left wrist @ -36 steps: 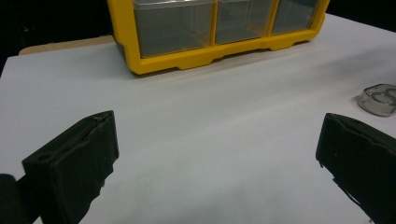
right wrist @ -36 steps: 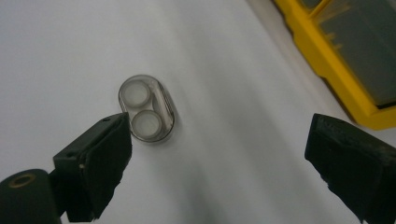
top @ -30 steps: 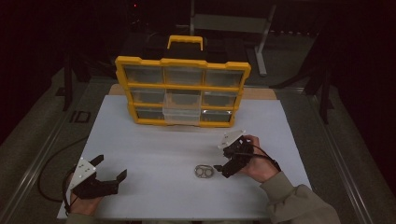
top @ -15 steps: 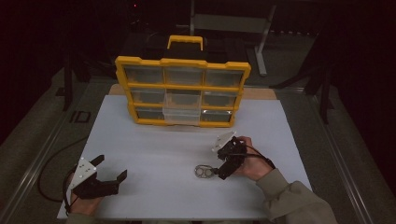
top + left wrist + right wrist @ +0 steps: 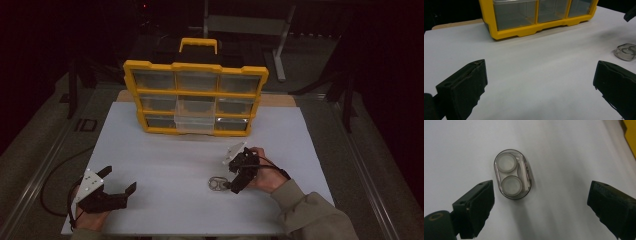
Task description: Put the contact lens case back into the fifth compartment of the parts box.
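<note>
A small clear oval case point(image 5: 512, 177) with two round white caps lies flat on the white table point(image 5: 165, 165); the same case point(image 5: 217, 183) sits right of centre in the high view and at the right edge in the left gripper view point(image 5: 627, 51). My right gripper point(image 5: 235, 180) hovers just beside and above it, pointing down, jaws wide apart with the case between and ahead of them point(image 5: 541, 205). My left gripper point(image 5: 120, 182) rests near the table's front left, open, nothing between its jaws point(image 5: 541, 85).
A yellow organizer box point(image 5: 195, 97) with clear drawers and a handle stands upright at the back of the table; one middle drawer juts out slightly. Its base shows in the left gripper view point(image 5: 529, 28). Dark floor and metal frames surround the table.
My right gripper has moved left and toward the front, tilting down over the clear case. The left gripper has stayed in place.
</note>
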`<state>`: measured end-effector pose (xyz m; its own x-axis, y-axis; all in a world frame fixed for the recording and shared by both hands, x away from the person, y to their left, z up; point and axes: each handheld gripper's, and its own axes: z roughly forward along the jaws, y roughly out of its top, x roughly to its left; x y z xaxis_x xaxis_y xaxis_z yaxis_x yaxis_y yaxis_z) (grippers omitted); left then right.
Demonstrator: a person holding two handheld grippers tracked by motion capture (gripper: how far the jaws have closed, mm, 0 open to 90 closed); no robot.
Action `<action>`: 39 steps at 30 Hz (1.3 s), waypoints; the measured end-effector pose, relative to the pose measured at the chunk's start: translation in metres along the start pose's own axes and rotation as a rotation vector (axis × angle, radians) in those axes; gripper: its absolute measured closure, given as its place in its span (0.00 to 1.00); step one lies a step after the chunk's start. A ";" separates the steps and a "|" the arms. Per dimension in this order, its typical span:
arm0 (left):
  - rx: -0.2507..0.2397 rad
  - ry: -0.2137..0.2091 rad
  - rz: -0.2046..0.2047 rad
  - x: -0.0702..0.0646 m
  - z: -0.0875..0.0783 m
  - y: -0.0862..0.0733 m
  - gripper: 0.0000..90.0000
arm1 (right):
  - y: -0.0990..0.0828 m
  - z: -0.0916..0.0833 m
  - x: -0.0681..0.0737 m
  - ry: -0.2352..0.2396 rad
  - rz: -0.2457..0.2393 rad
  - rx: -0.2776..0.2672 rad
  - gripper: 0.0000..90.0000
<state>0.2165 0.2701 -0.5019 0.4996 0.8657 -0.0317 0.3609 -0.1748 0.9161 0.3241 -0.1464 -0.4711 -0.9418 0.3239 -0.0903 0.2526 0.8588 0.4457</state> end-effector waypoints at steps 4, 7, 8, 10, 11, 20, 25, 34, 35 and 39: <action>0.001 0.000 0.000 0.000 0.000 0.000 0.00 | 0.001 0.003 0.001 0.007 -0.006 0.006 0.08; 0.001 -0.001 0.000 0.000 0.000 0.000 0.00 | 0.002 0.005 0.001 0.013 -0.024 0.014 0.08; 0.002 0.000 0.000 0.000 0.000 0.000 0.00 | 0.002 0.005 0.002 0.015 -0.014 0.020 0.08; 0.003 0.000 0.000 0.000 0.000 0.000 0.00 | 0.003 0.006 0.002 0.014 -0.010 0.021 0.08; 0.003 -0.001 0.001 0.000 0.001 0.000 0.00 | 0.004 0.007 0.002 0.018 -0.019 0.022 0.08; 0.005 -0.003 0.001 0.000 0.001 0.000 0.00 | 0.008 0.017 0.004 0.047 -0.034 0.048 0.08; 0.005 -0.002 0.001 0.000 0.001 0.000 0.00 | 0.010 0.024 0.005 0.068 -0.044 0.058 0.08; 0.006 -0.002 0.001 0.000 0.000 0.000 0.00 | 0.013 0.035 0.005 0.112 -0.056 0.085 0.15; 0.005 -0.003 0.001 0.000 0.000 0.000 0.00 | 0.013 0.036 0.006 0.119 -0.056 0.087 0.15; 0.006 -0.002 0.001 0.000 0.000 0.000 0.00 | 0.014 0.040 0.007 0.128 -0.063 0.099 0.21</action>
<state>0.2168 0.2702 -0.5024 0.5012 0.8648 -0.0316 0.3651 -0.1782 0.9137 0.3301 -0.1163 -0.5013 -0.9755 0.2200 0.0018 0.2065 0.9130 0.3519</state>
